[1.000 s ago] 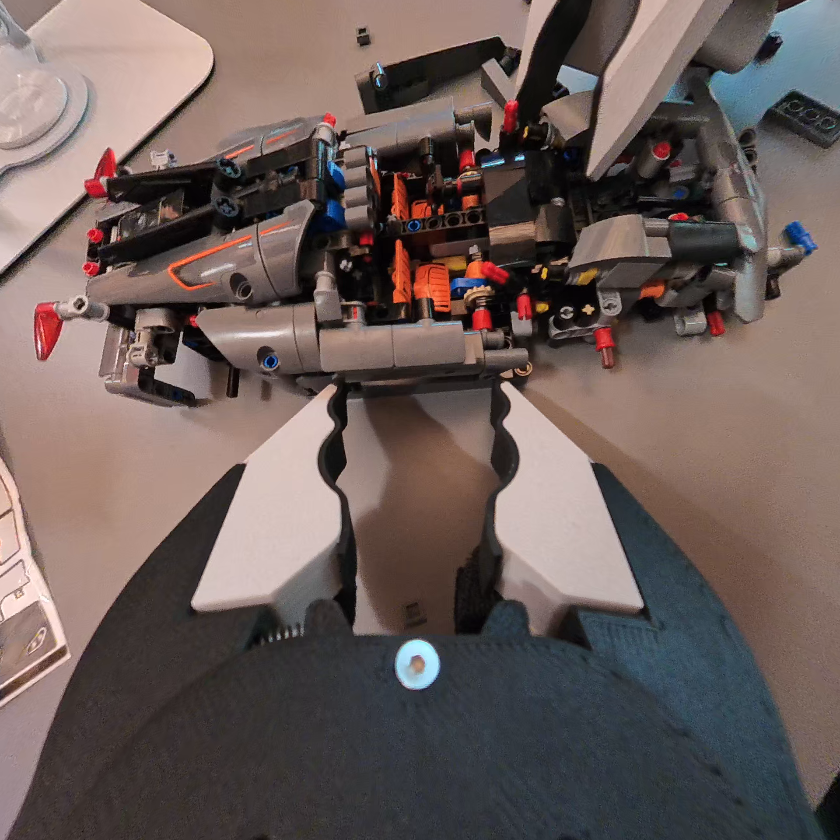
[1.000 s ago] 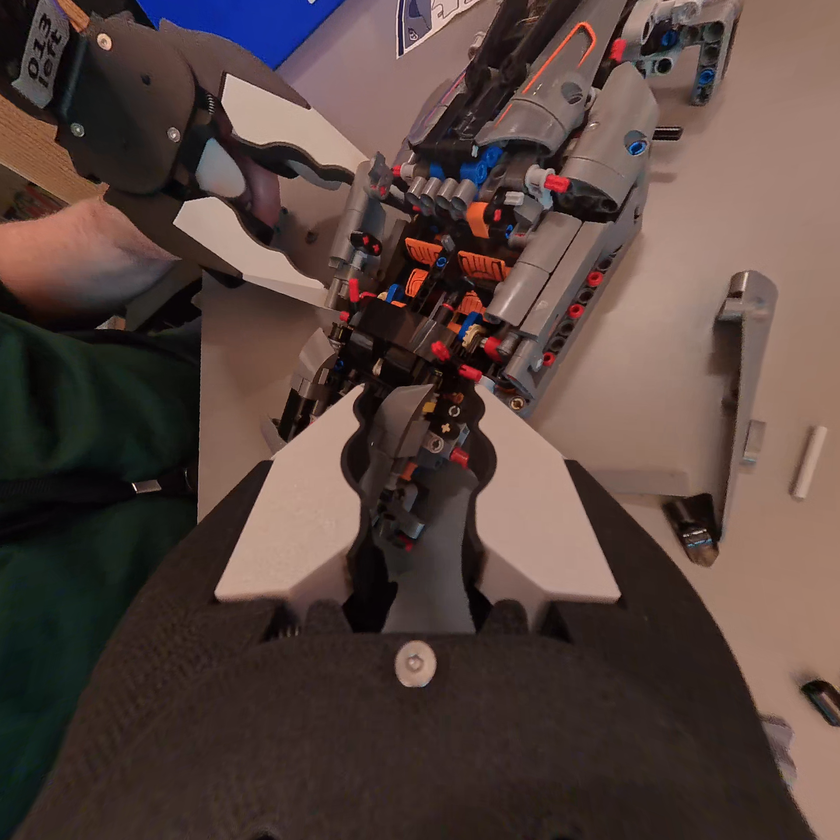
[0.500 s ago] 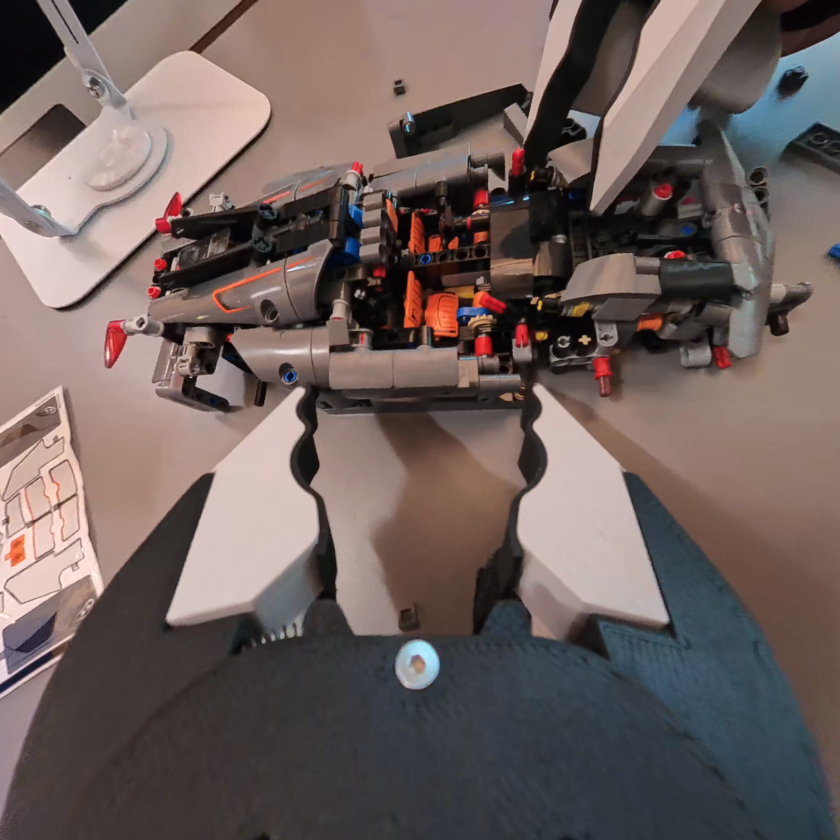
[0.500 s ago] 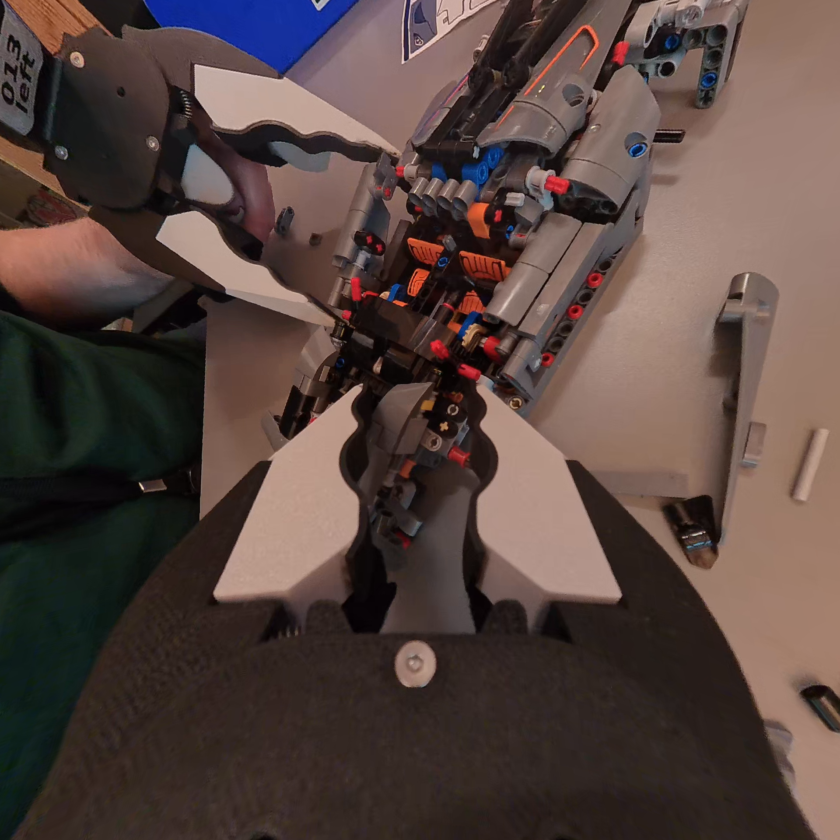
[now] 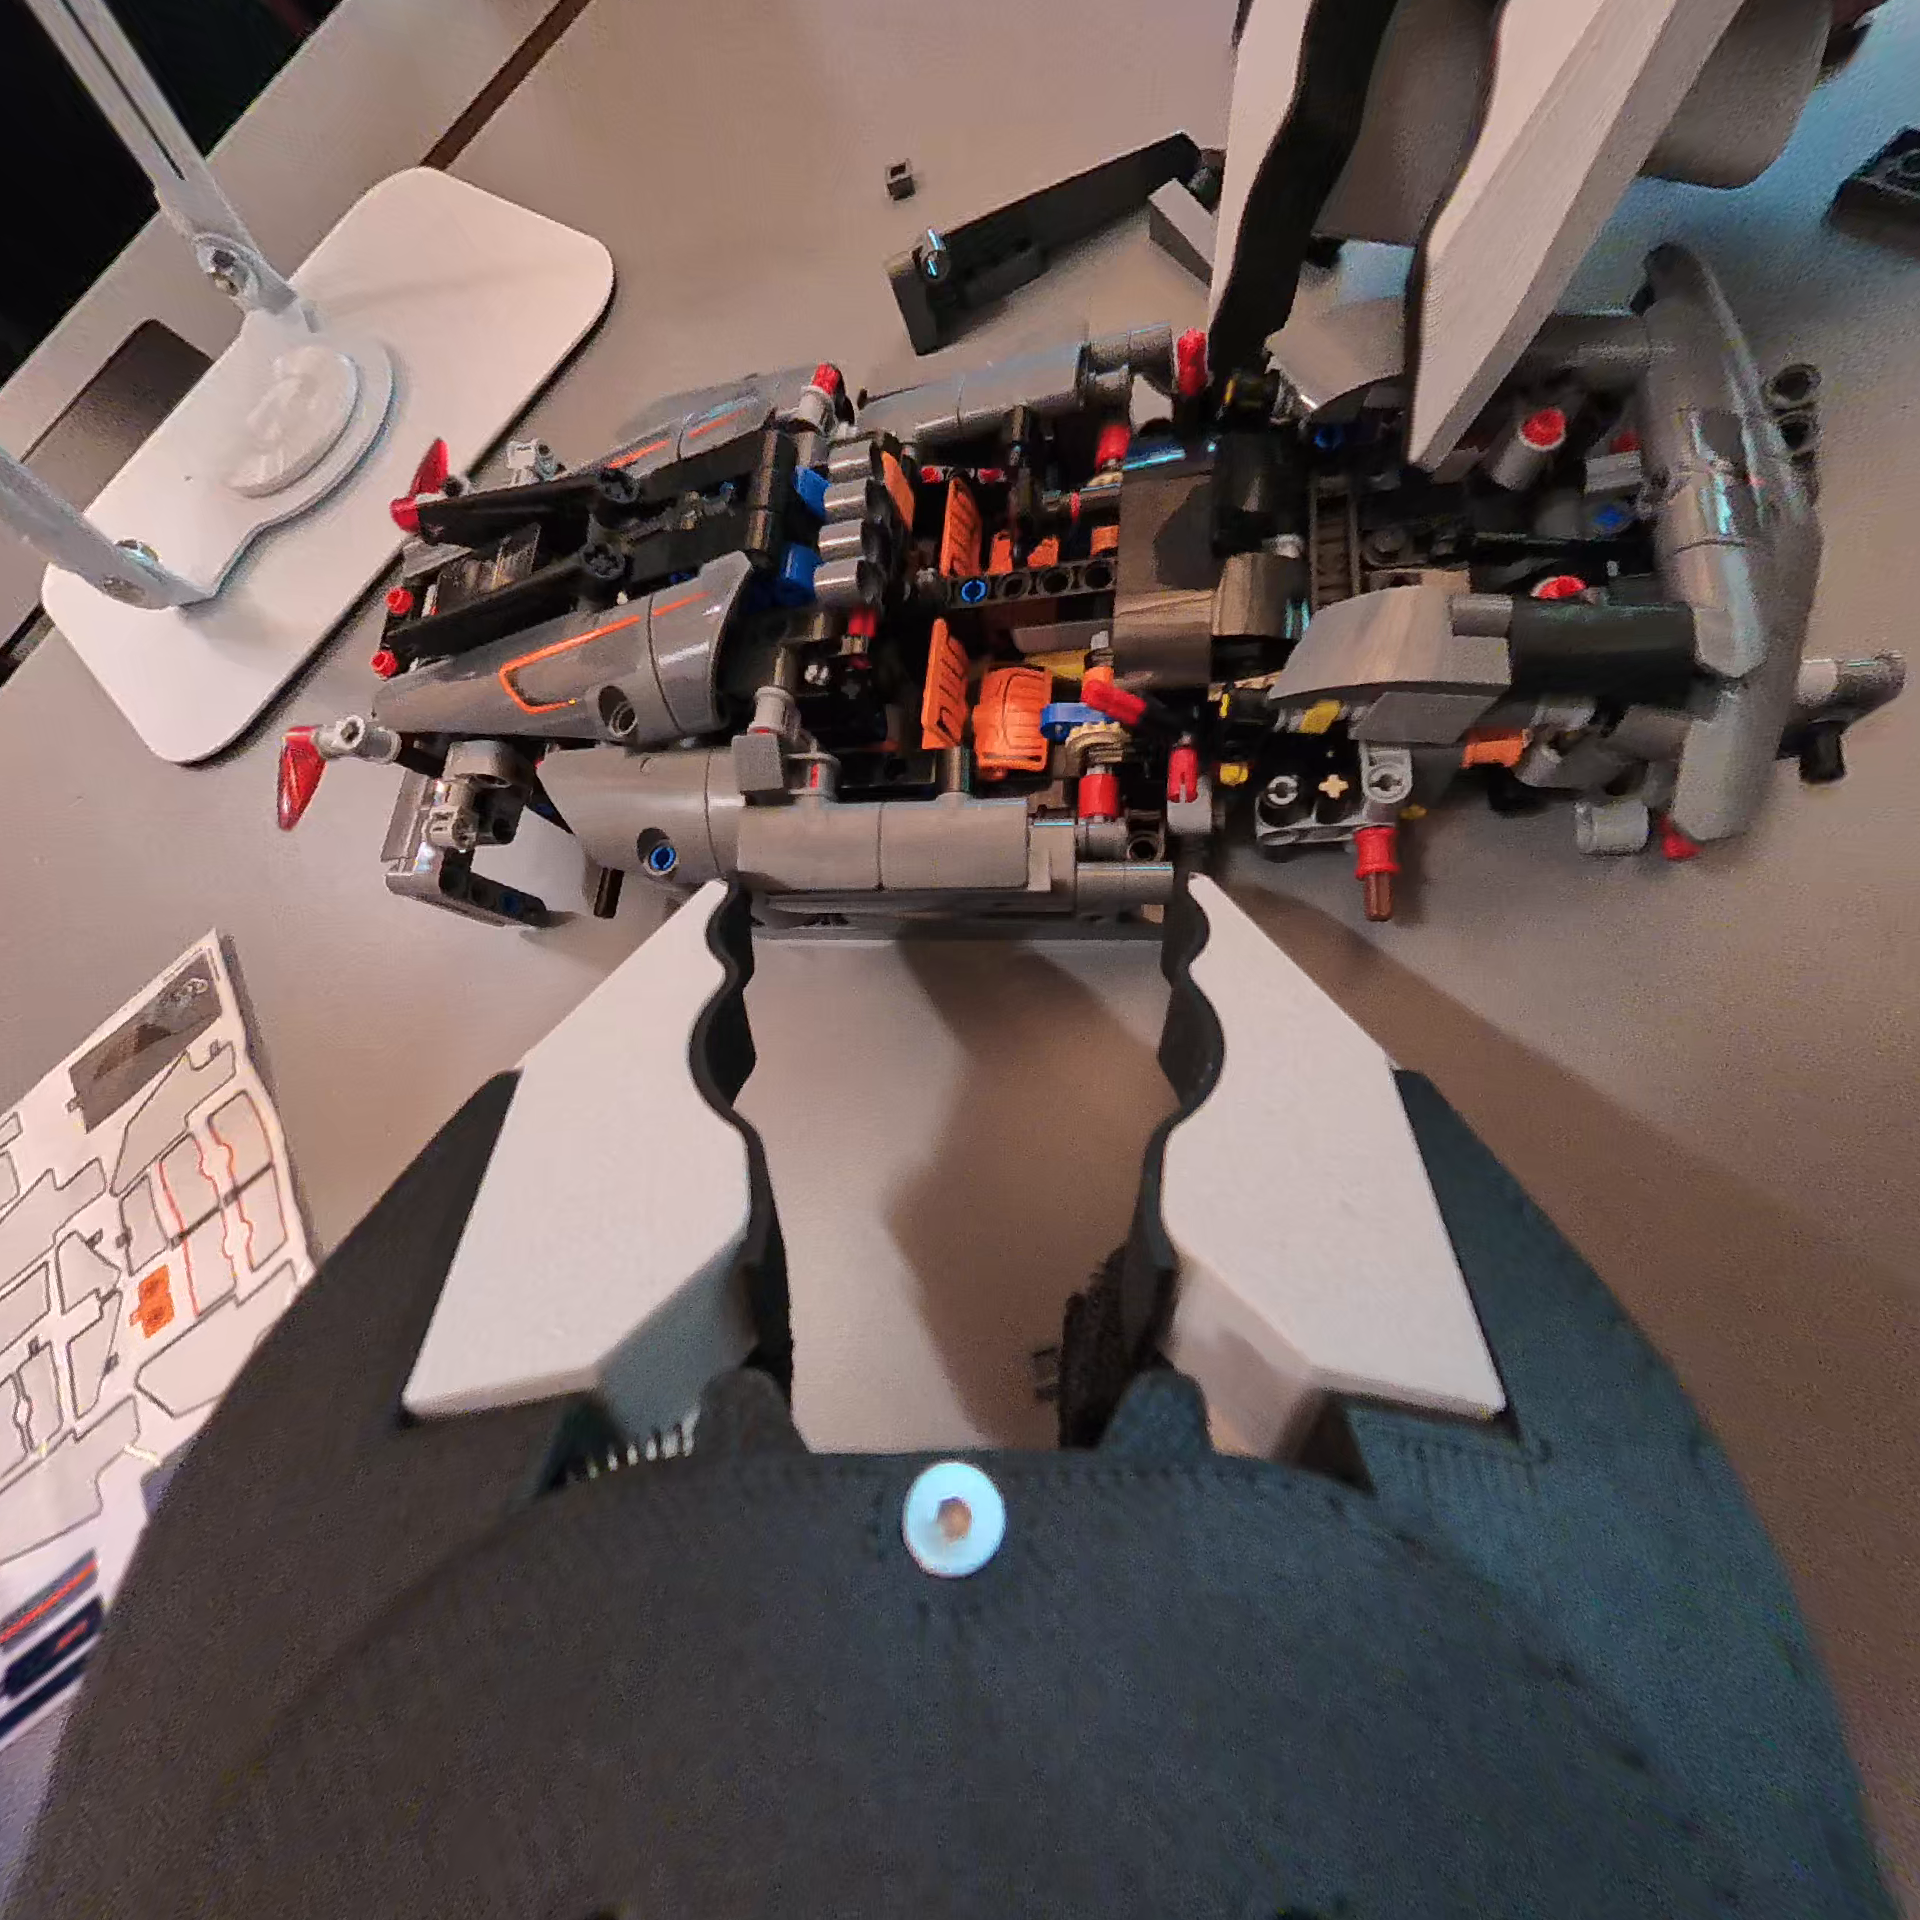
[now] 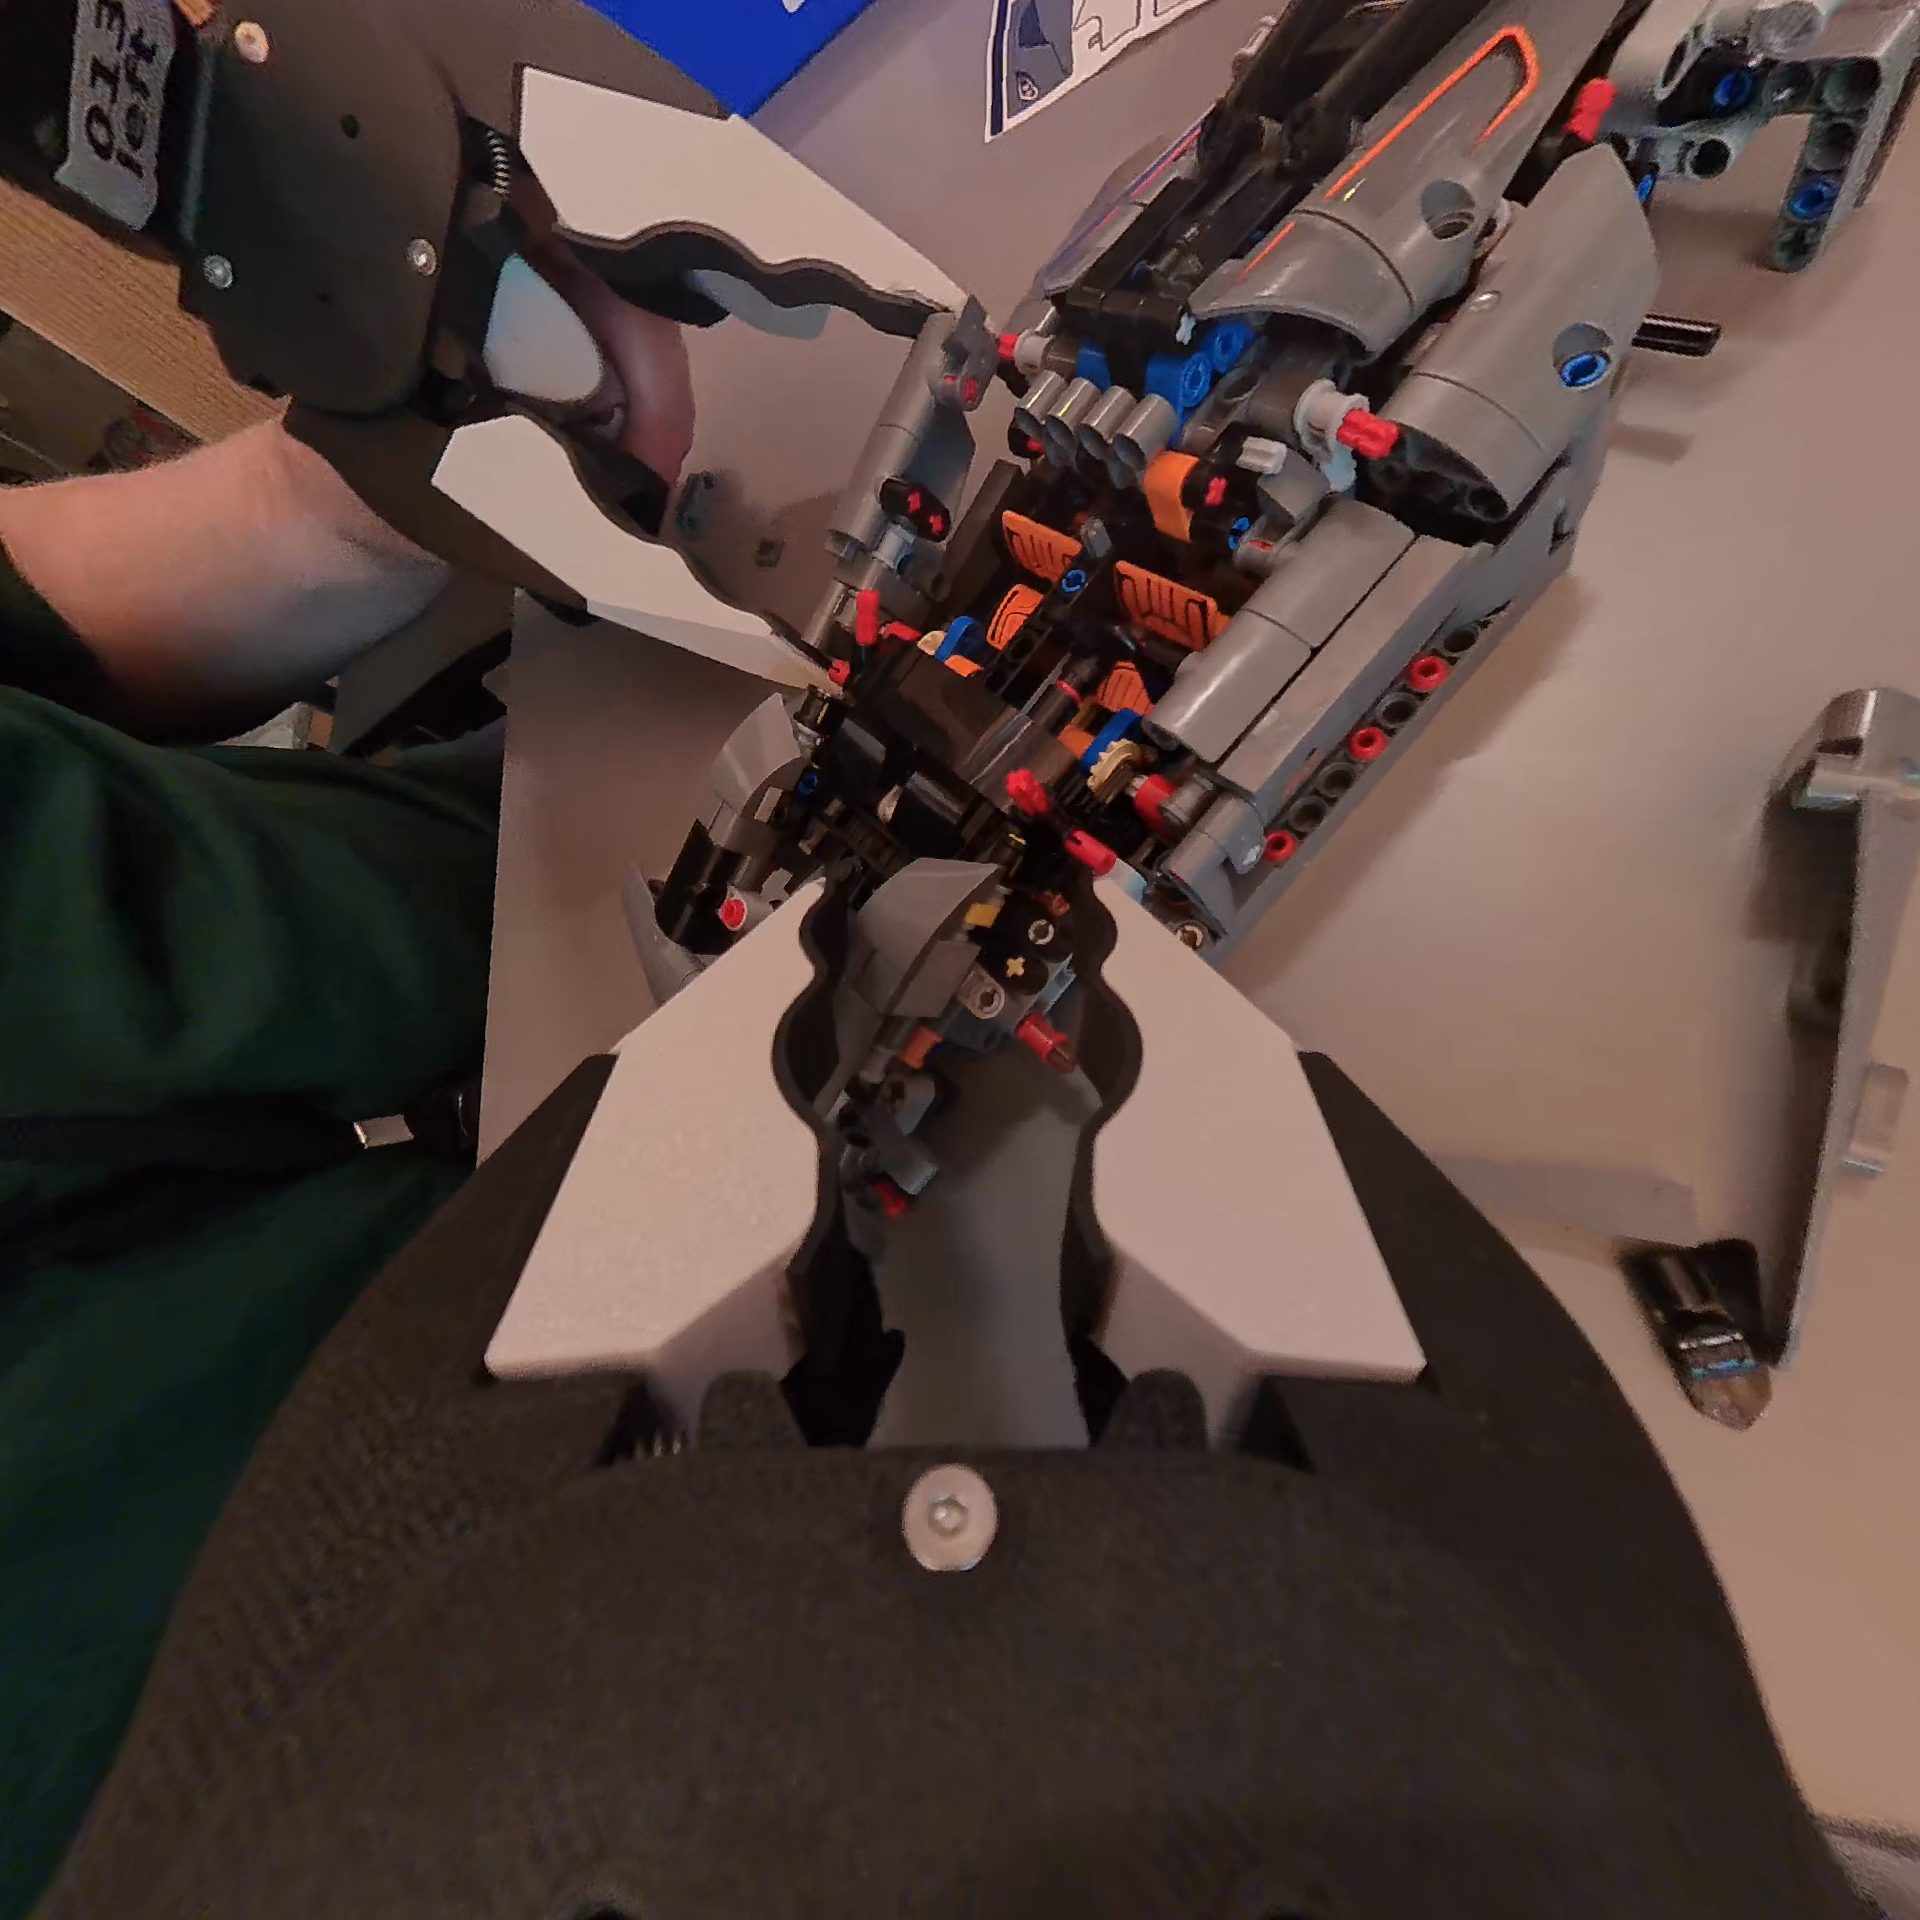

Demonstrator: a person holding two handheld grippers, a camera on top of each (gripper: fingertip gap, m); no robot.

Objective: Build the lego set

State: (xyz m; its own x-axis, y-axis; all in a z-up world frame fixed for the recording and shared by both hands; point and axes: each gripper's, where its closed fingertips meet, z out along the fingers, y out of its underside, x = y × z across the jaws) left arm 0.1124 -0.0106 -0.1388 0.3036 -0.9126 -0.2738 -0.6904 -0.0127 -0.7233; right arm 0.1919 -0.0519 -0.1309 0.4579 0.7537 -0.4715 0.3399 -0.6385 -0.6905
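A long grey, black and orange lego car model [image 5: 997, 665] lies on the grey table [image 5: 1558, 1091]. My left gripper [image 5: 951, 902] is open and empty, its two fingertips spread wide against the model's near grey side panel. My right gripper [image 6: 961, 904] is shut on the model's front end, around a grey wedge panel [image 6: 914, 935]. In the left wrist view the right gripper's white fingers [image 5: 1507, 208] come down on the model from the top right. In the right wrist view the left gripper [image 6: 883, 488] shows open at the model's left side.
A white stand base [image 5: 312, 447] sits far left, a sticker sheet [image 5: 135, 1195] near left. A black lego beam [image 5: 1039, 239] and a small black piece [image 5: 900, 179] lie behind the model. A grey curved lego part [image 6: 1839, 987] lies to its right. A person's forearm [image 6: 208, 582] is at left. About 15 cm separates my right fingertips from the small black piece [image 5: 900, 179].
My left gripper has opened wider and drawn back and up from the model, with its tips still at the side panel. My right gripper has kept its hold on the front end.
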